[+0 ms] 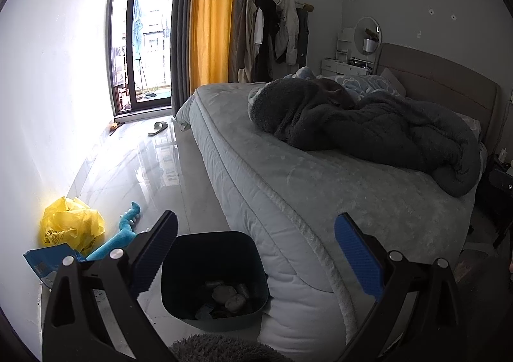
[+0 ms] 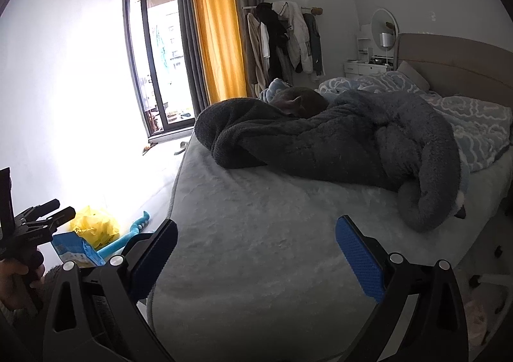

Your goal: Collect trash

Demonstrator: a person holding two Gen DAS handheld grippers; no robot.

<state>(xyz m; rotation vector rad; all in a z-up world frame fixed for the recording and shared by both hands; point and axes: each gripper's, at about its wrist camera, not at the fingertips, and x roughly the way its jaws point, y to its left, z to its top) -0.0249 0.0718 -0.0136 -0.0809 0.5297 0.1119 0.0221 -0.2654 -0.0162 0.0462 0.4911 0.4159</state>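
Note:
A dark trash bin [image 1: 214, 278] stands on the floor against the bed's corner, with crumpled paper balls [image 1: 229, 296] inside. My left gripper [image 1: 256, 253] is open and empty, held above the bin. A yellow plastic bag [image 1: 72, 224] and a blue packet [image 1: 48, 261] lie on the floor by the left wall; they also show in the right wrist view, the bag [image 2: 94, 222] and the packet [image 2: 75, 250]. My right gripper [image 2: 256, 253] is open and empty above the bed's near edge. The left gripper [image 2: 41, 221] shows at that view's left.
A large bed [image 1: 304, 189] with a grey sheet fills the right, with a dark fleece blanket [image 2: 336, 144] and a cat [image 2: 299, 101] on it. A blue toy [image 1: 123, 230] lies on the glossy floor. A slipper [image 1: 158, 128] lies near the balcony door.

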